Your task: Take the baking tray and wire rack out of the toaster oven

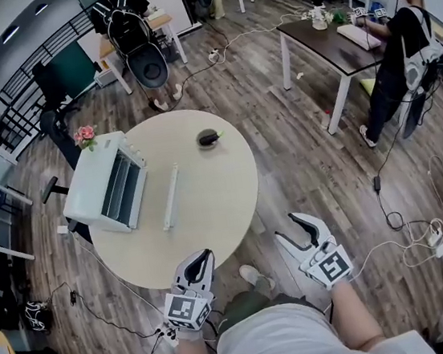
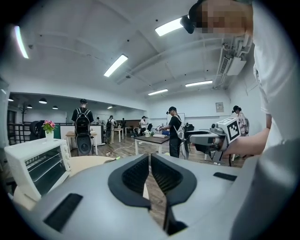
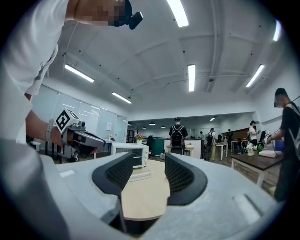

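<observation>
1. Fingers of the left gripper (image 1: 192, 275) are closed together on nothing. Those of the right gripper (image 1: 308, 232) stand well apart, empty. Both hang short of the tabletop (image 1: 210, 214).
2. Approach step, I judge: next, reach the toaster oven (image 1: 106, 191) at the tabletop's left side and open its door.
3. Hidden: the baking tray and wire rack, presumably inside. A pale strip (image 1: 170, 197) beside the oven is unclear.

no legible text, brand or number was found in any view. left gripper (image 1: 208, 254) and right gripper (image 1: 285, 227) carried only black-and-white square markers, no letters. faint print on the door of the toaster oven (image 2: 40, 166) was too small to read.
</observation>
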`<action>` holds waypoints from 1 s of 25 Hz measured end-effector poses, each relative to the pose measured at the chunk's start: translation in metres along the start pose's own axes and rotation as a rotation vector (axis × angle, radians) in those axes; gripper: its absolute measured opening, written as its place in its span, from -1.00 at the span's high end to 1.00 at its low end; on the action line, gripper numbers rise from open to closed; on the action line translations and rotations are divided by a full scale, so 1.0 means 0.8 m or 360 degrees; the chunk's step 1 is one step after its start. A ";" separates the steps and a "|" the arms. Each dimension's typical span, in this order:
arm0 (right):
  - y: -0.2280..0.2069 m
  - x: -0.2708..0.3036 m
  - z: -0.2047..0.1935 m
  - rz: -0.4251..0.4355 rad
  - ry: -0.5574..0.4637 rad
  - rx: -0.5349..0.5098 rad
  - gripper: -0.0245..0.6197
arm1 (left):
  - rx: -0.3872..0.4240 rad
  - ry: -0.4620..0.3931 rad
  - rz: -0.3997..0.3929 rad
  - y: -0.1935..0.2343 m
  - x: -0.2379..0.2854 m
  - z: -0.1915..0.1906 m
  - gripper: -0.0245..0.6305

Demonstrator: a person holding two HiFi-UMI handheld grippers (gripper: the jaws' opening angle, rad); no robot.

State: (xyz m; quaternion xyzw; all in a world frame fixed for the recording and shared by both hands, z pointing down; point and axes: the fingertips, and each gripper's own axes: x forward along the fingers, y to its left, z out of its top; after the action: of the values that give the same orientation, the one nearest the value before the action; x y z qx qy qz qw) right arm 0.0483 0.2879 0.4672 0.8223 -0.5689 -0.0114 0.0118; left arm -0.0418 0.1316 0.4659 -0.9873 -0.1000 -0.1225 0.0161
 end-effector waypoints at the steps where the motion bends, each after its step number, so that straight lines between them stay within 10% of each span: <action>1: -0.002 0.013 0.002 0.0011 0.0012 -0.0005 0.32 | -0.0007 0.0002 0.0006 0.011 0.002 0.000 0.92; 9: -0.019 0.135 -0.010 0.0232 0.0058 -0.0226 0.32 | -0.0172 -0.0069 0.0135 0.122 0.033 -0.006 0.92; 25: 0.014 0.355 -0.038 0.0635 0.0254 0.0104 0.32 | -0.0376 -0.0052 0.0504 0.268 0.003 -0.045 0.92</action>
State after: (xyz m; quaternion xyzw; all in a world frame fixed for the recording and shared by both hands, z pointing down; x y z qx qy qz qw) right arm 0.1387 0.0182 0.4966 0.6915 -0.7177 0.0748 0.0321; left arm -0.0046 -0.0803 0.5001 -0.9876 0.0715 -0.1132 -0.0825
